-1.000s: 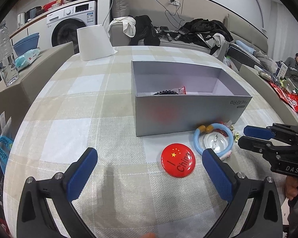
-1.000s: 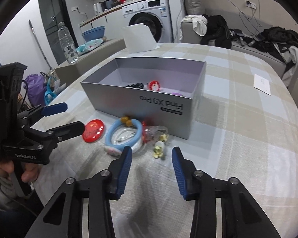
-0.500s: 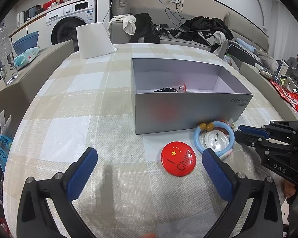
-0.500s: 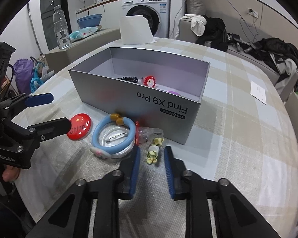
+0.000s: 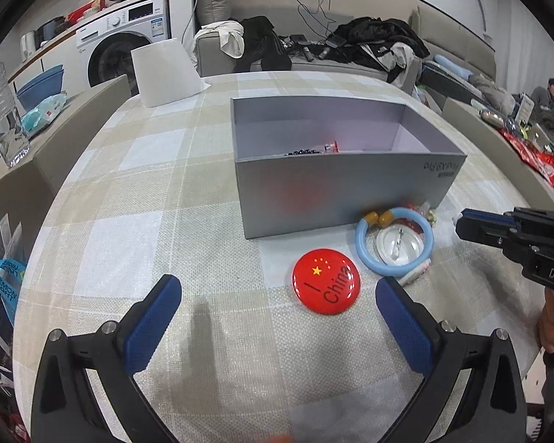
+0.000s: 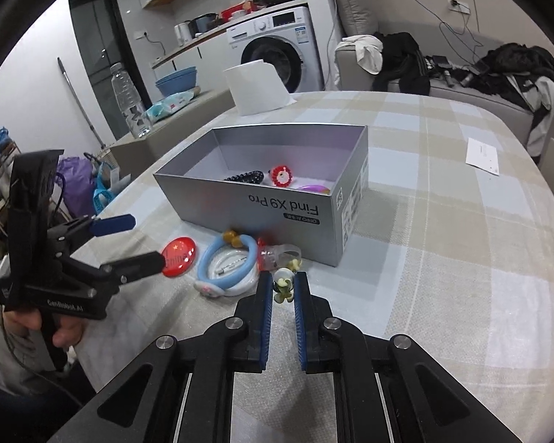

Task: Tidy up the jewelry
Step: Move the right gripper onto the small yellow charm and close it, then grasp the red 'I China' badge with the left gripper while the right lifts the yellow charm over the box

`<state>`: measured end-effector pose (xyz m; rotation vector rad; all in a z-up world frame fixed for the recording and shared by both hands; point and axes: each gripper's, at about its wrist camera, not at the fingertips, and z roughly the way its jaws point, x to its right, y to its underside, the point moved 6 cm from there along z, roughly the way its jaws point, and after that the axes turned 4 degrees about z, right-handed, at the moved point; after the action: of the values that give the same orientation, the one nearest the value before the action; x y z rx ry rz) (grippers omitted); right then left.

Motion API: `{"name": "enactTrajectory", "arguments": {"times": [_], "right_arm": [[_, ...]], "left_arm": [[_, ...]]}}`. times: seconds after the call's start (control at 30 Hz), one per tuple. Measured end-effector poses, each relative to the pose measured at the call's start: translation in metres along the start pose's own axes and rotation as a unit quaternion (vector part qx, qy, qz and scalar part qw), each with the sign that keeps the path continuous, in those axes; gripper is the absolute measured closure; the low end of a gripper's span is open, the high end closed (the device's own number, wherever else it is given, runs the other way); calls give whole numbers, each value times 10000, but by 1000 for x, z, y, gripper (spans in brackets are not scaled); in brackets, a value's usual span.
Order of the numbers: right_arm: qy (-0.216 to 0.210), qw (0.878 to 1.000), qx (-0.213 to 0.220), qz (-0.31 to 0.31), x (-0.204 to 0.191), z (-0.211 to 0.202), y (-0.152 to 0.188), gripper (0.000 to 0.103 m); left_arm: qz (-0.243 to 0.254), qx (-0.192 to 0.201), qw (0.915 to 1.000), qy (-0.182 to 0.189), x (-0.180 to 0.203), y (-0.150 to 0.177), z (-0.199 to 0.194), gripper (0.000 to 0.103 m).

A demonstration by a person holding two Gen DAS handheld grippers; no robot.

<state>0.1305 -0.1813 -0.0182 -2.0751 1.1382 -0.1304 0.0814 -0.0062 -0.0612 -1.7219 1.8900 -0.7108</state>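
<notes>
Right gripper (image 6: 282, 288) clamped on the flower hair clip (image 6: 285, 285) — its length running along the fingers; left gripper (image 5: 277, 295) spread wide

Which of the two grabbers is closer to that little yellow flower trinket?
The right. The right gripper has the small yellow flower trinket between its blue fingertips. The left gripper hangs wide open by the round red badge.

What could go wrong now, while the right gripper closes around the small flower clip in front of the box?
The flower clip is tiny and sits only at the tips of the right gripper, so it may slip out when lifted. The red clip and blue ring lie very close, so the fingers may nudge them. The box wall stands just behind and might be bumped.
</notes>
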Motion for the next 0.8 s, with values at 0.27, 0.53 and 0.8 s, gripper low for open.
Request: {"name": "enactTrajectory", "arguments": {"times": [0.27,0.53,0.8], "right_arm": [[-46,9999,-39,-92,-7,2,2,92],[-72,9999,-8,-111,-8,-1,2,92],[-110,9998,84,-108,-9,-5,-1,92]], "left_arm": [[402,-300,9984,268,12,1,12,32],[641,-136,9967,488,20,2,7,66],[581,126,9969,517,20,2,-7,66]]}}
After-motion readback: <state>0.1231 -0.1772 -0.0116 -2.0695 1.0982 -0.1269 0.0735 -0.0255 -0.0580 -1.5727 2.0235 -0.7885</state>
